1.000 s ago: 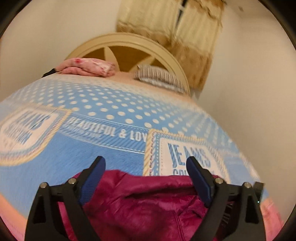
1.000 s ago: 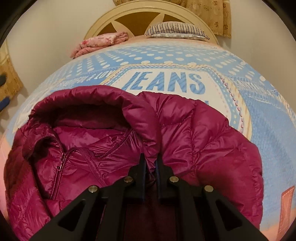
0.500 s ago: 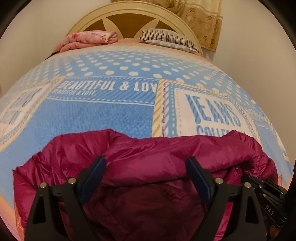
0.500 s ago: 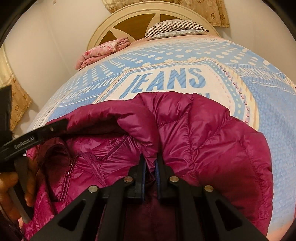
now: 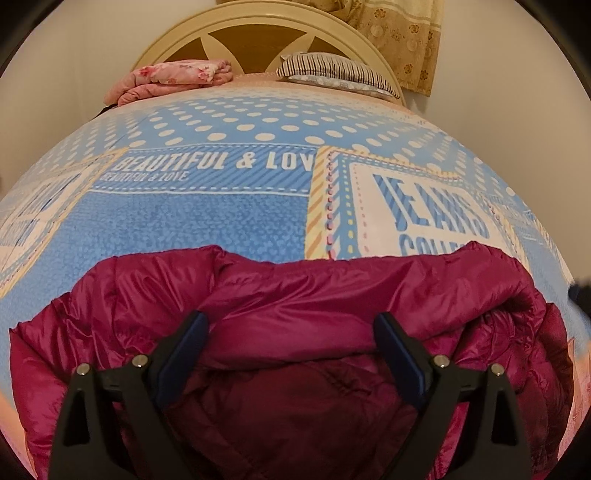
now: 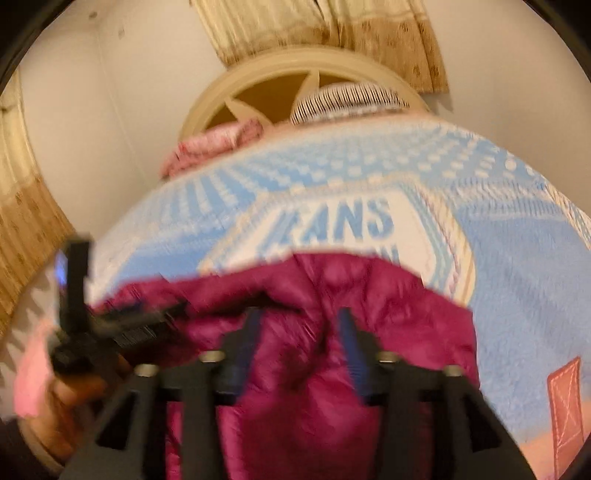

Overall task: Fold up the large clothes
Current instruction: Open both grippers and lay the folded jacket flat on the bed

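A magenta puffer jacket [image 5: 332,306] lies bunched at the near end of a blue patterned bedspread [image 5: 207,218]. My left gripper [image 5: 291,325] hovers low over it, its blue-padded fingers wide apart, and the jacket's folded edge lies between them without being pinched. In the blurred right wrist view the same jacket [image 6: 388,295] fills the lower middle. My right gripper [image 6: 299,325] stands over it, its jaws opening, a ridge of fabric between the pads but not pressed. The left gripper [image 6: 110,325] and the hand that holds it show at that view's left.
At the head of the bed lie a folded pink floral cloth [image 5: 173,77] and a striped pillow [image 5: 332,74], against a cream round headboard [image 5: 258,33]. Beige curtains [image 5: 399,37] hang behind. White walls flank both sides of the bed.
My right gripper has let go of the jacket fold it pinched and has risen and tilted up. My left gripper came down over the jacket in the first half second, then stayed still.
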Tool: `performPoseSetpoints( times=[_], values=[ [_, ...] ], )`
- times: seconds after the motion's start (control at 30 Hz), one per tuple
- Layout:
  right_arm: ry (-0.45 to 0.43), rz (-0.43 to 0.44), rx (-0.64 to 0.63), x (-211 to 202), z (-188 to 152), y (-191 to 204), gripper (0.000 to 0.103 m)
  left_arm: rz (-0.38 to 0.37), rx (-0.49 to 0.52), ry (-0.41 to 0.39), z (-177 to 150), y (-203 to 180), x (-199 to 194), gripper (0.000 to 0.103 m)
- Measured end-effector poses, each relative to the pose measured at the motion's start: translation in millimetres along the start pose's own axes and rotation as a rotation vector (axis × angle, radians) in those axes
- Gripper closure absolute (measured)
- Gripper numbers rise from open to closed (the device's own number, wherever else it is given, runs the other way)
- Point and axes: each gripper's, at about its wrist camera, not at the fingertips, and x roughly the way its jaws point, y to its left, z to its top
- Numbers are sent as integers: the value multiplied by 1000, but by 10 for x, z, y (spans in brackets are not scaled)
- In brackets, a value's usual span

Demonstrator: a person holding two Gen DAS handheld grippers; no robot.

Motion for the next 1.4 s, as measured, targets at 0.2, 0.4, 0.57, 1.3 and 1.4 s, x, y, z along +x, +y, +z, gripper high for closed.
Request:
performPoseSetpoints(
  times=[0.2,0.4,0.57,1.3,1.4],
  values=[
    [98,-53,-108,458,422,427,59,8,8,-5,-8,-9,2,9],
    [193,-105,-82,816,240,299,59,8,7,-5,-9,-12,6,9],
    [224,-90,-80,855,-15,167,59,14,12,-21,-5,-18,-47,8],
    [210,-109,-118,941,-195,191,59,89,94,73,38,-193,193,0],
    [216,-120,-128,958,-194,200,59,107,109,80,41,-232,229,0]
  ],
)
